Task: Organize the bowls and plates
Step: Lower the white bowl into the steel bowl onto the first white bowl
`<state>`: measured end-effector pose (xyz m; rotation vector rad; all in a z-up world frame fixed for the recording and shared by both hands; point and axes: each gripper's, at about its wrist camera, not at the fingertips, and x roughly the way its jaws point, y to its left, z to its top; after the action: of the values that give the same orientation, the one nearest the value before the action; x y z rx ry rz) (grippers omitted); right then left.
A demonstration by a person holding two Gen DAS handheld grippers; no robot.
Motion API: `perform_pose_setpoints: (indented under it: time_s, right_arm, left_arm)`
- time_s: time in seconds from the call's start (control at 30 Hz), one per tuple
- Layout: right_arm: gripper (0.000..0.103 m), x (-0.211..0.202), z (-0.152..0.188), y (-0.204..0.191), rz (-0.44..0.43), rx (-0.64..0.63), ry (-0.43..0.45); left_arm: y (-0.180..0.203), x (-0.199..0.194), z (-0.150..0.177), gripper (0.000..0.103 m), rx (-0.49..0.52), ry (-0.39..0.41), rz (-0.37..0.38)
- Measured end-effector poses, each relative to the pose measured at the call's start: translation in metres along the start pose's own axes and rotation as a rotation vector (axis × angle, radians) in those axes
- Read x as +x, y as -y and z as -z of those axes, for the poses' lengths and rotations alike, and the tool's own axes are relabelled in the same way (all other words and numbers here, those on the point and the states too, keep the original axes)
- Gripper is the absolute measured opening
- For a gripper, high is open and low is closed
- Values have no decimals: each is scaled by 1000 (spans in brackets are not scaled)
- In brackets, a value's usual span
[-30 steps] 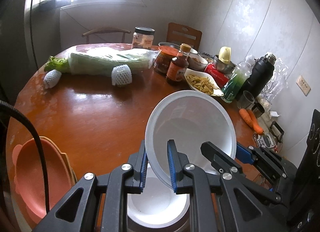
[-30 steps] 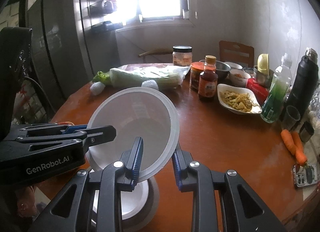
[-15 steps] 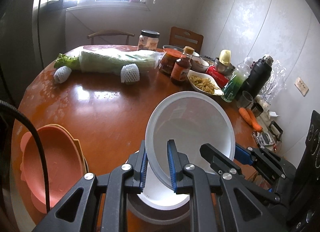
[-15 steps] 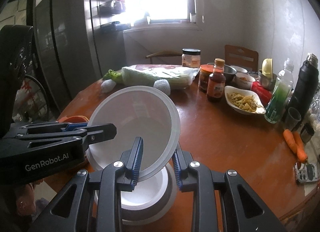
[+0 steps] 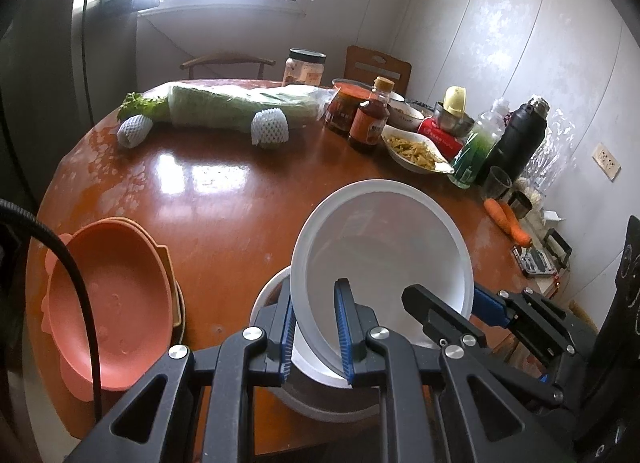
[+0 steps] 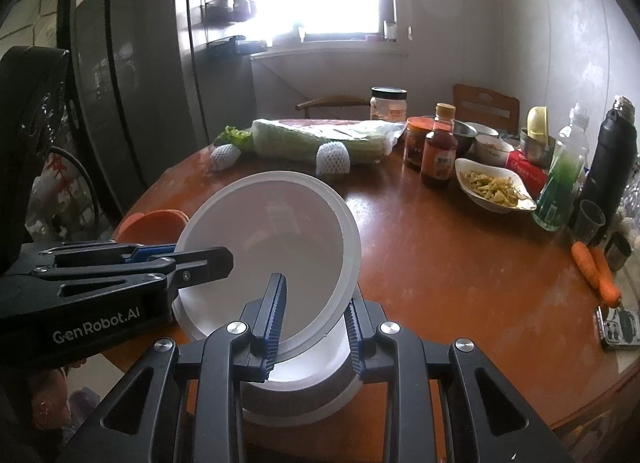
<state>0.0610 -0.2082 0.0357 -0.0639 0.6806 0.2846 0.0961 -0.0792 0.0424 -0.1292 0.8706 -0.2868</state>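
Jaws — left gripper clamped on white plate rim | right gripper clamped likewise

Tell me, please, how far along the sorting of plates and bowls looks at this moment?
Done: orange plates sit stacked near the table edge. In hand: the left gripper and right gripper both clamp a tilted white plate above white bowls. Left: placing it; the dish of food stays among the bottles.

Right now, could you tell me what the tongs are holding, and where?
Both tongs, left and right, grip the tilted white plate by its near rim.
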Motion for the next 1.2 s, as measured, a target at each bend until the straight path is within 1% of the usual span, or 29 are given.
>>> perform_pose_setpoints:
  time_s: [0.3,0.6,0.9,1.2]
  right_arm:
    - [30,0,7,1,-6,6,-3]
    - [30,3,13,4,-6,14,-15]
    - [30,14,19,7,-12,14,-43]
    - [30,28,25,6,-16,11,-79]
  left_arm:
    - [2,2,5,19,7,-8,-9]
    - [3,15,10,19,13,-43,-21]
    - [0,30,15,19,8,-80,-39]
    - [-3,40,19,19,14,-97,-61]
